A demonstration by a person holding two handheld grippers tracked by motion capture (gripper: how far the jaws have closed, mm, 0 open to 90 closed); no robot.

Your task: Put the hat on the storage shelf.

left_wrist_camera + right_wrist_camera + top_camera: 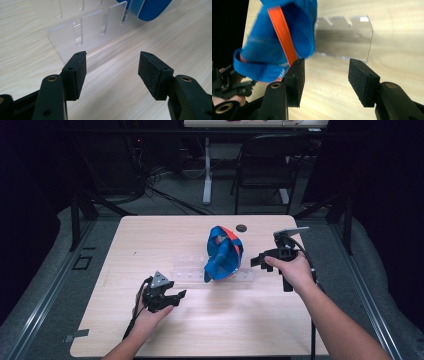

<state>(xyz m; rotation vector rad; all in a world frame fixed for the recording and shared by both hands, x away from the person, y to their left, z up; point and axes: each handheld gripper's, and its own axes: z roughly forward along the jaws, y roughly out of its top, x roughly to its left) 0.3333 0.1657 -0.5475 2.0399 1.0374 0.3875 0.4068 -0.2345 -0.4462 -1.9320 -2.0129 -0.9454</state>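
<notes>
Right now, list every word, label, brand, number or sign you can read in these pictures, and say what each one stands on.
None can be read.
Blue and orange cap: no print or logo legible on the sides that show; it is blurred in the right gripper view.
Clear acrylic slotted rack: no markings.
Left gripper and right gripper: no readable labels.
Small dark round object on the wooden table: too small to tell.

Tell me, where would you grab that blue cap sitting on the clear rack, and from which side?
Probably the cap's rim edge with the orange band, approached from the right, where the right gripper already waits open beside it. The edge is thin enough to fit between the jaws, while the rounded crown looks too bulky. The clear rack props the cap upright, leaving that edge exposed.
</notes>
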